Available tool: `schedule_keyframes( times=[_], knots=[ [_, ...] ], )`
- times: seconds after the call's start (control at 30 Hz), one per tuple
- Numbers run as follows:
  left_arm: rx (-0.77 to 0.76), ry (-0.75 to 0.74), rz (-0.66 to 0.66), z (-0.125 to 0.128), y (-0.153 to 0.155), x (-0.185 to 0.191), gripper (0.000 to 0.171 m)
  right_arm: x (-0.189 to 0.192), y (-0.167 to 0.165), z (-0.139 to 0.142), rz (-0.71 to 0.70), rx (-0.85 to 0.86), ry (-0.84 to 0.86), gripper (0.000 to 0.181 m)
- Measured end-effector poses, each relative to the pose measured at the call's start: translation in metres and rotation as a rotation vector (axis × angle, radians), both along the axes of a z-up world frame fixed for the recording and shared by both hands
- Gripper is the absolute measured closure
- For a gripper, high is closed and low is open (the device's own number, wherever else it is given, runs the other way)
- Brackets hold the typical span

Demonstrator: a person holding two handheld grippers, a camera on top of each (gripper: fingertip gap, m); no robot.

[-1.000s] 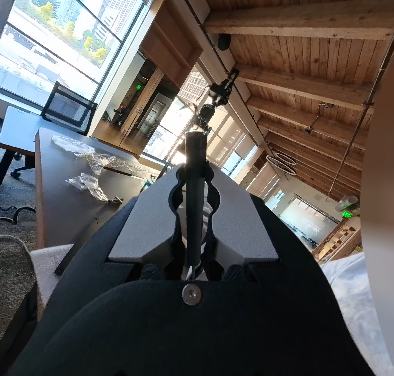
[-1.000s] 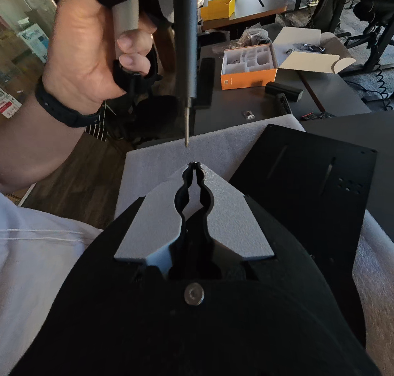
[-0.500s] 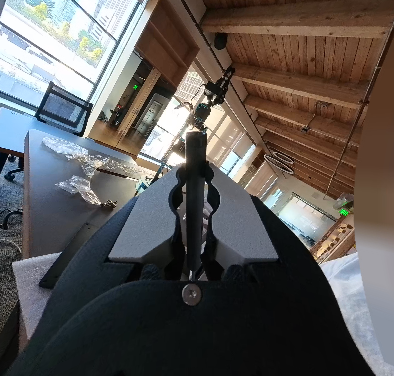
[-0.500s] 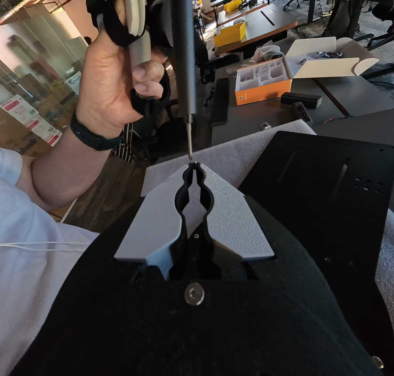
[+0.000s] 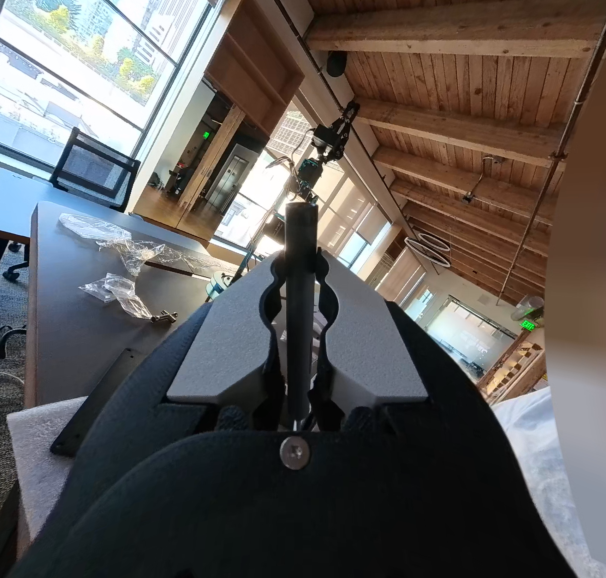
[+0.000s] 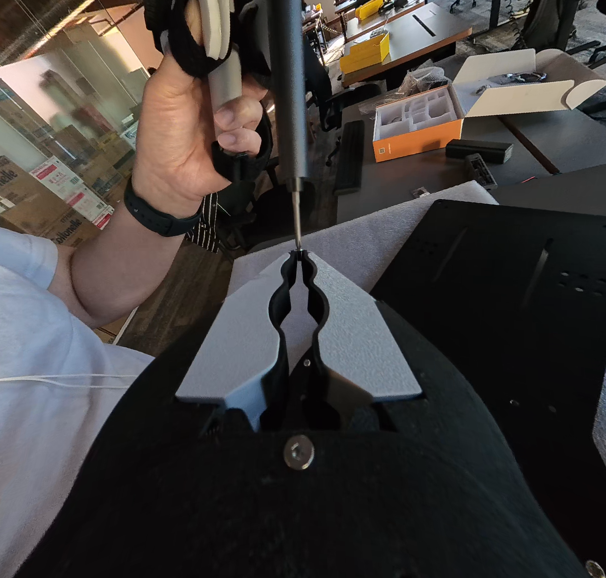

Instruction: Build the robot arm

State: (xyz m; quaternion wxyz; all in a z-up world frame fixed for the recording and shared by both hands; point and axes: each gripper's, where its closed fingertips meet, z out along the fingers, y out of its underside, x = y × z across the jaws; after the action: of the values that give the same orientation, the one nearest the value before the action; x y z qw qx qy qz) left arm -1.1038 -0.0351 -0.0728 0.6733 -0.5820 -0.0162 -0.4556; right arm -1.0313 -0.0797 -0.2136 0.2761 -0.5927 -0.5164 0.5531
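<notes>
My left gripper (image 5: 300, 255) is shut on a dark grey pen-shaped screwdriver (image 5: 299, 300) that runs lengthwise between its fingers. In the right wrist view the same screwdriver (image 6: 287, 87) hangs upright, bit down, beside the person's hand (image 6: 183, 142) that holds the left gripper. My right gripper (image 6: 299, 254) is shut, and a small dark screw (image 6: 297, 251) is pinched at its tips. The tip of the screwdriver bit (image 6: 296, 221) touches that screw. Below lie a black metal plate (image 6: 492, 300) and a white foam sheet (image 6: 360, 228).
On the dark table (image 6: 410, 182) lie an open orange box (image 6: 416, 136), black blocks (image 6: 478, 151) and a black bar (image 6: 349, 155). The left wrist view shows crumpled plastic bags (image 5: 131, 251), a small metal part (image 5: 164, 316), a black strip (image 5: 95, 405) and a robot arm (image 5: 328, 136). There is about 15 cm between the tips of the two grippers.
The screwdriver bit and my right fingertips have closed the gap between them, and the bit now rests on the screw. The left wrist view has shifted slightly.
</notes>
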Motion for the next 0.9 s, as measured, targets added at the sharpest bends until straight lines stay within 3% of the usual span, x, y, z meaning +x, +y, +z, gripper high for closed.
schedule_keyframes(
  times=[0.2, 0.47, 0.9],
  knots=[
    [0.005, -0.005, -0.006, 0.001, 0.0, 0.0, 0.157, 0.0, -0.001, 0.001, 0.006, -0.052, 0.011, 0.181],
    [0.052, -0.046, -0.136, 0.009, -0.005, 0.009, 0.156, 0.002, -0.014, 0.009, 0.135, -0.296, 0.091, 0.181],
    [0.04, -0.089, -0.123, 0.007, 0.004, 0.007, 0.156, 0.003, -0.011, 0.012, 0.135, -0.281, 0.139, 0.181]
  ],
)
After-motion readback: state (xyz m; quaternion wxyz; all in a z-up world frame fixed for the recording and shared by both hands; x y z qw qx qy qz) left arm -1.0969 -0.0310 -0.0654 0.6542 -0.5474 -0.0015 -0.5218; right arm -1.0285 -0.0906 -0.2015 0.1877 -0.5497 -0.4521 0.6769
